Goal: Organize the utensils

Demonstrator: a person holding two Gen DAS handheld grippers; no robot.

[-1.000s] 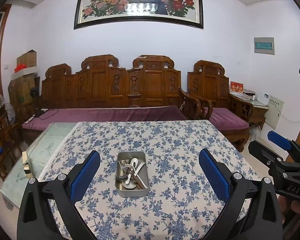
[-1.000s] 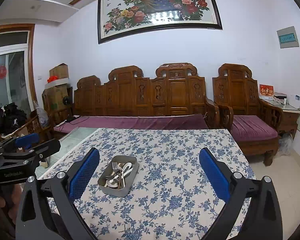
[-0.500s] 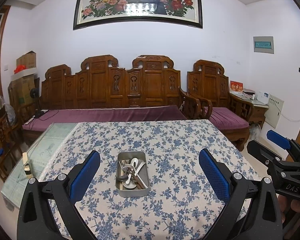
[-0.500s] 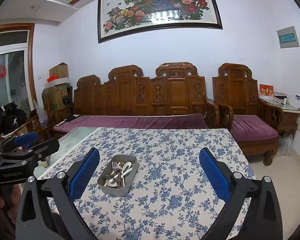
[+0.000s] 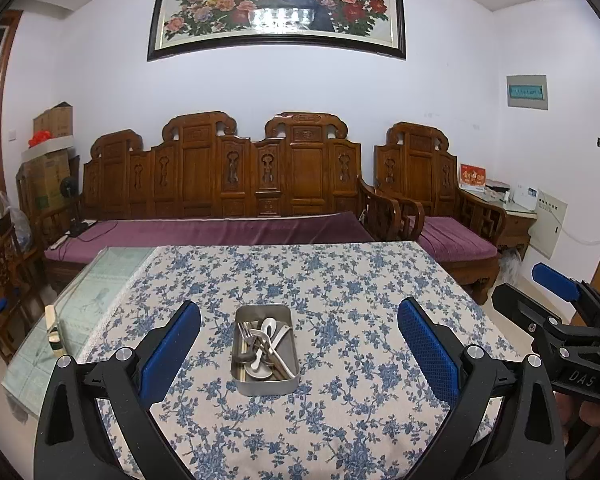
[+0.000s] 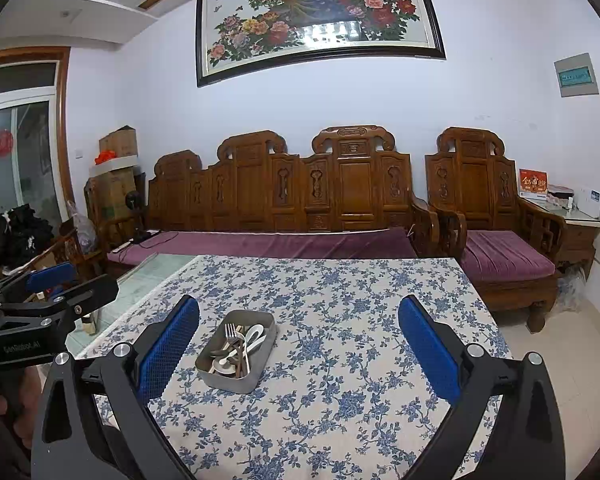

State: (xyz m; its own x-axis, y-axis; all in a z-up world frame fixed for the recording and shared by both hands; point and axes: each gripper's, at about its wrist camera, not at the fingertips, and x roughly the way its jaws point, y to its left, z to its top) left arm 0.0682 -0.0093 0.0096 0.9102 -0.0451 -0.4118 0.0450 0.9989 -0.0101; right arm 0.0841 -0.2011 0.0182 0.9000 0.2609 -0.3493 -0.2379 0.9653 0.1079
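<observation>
Utensils (image 5: pixel 265 343) lie heaped in a metal tin (image 5: pixel 266 387): a fork with tines toward the far edge, white spoons, darker handles crossing under them, all tangled. Tin sits on the floral tablecloth (image 5: pixel 340 288), toward the near edge of the tabletop and closer to its left edge than its right; nothing else rests on the cloth.

Left gripper (image 5: pixel 299 354) is released, jaws spread wide, empty, hovering over the near edge with the tin framed between its pads. Right gripper (image 6: pixel 299 354) is likewise spread and empty, held to the right of the left one, tin appearing off its left pad.

Stage, as a judgement: the scene fits either a mixed pile waiting to be sorted out of the tin or loose pieces already gathered into it. The pictures do not settle which.

If you do reach in, note the pieces overlap; pick the topmost one, likely a white spoon or the fork. Grip along a handle, not a bowl, and lift straight so neighbours do not drag. The tin looks light; your other gripper may need to steady its rim.
</observation>
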